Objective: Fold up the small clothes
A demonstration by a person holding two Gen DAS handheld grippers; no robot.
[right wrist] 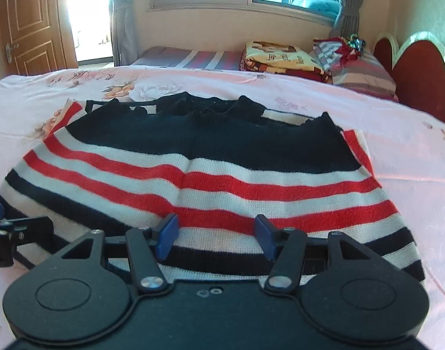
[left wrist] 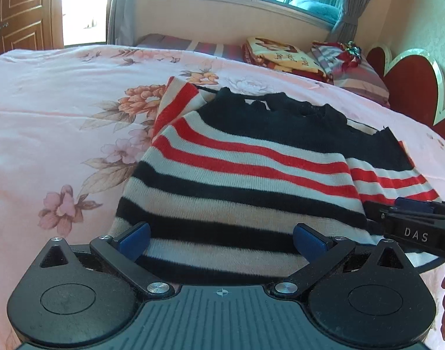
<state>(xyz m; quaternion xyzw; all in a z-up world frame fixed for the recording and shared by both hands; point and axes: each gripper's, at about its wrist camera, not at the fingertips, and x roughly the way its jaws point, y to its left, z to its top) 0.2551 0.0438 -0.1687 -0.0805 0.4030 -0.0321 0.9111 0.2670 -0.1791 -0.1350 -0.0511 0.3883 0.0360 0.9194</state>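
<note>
Ahead of both my grippers, a pink floral bedspread [left wrist: 47, 110] fills the scene, and on it lies the striped sweater [left wrist: 237, 169], folded into a broad block with its black band on the far side and its red, white and black stripes running across toward me. My left gripper [left wrist: 222, 240] hangs over the sweater's near edge with its jaws spread wide, blue pads [left wrist: 135, 239] standing apart on either side of the black-and-white stripes and pressing on nothing. My right gripper [right wrist: 216, 237] sits above the same near edge, its jaws parted to a middling gap with striped knit showing between them; I cannot tell whether the pads touch the cloth. Seen from the left wrist, the right gripper reaches in just to the right of the left jaws. Beyond the sweater, well past both sets of jaws, folded blankets [right wrist: 281, 55] rest near a red heart-shaped headboard [right wrist: 421, 73].
</note>
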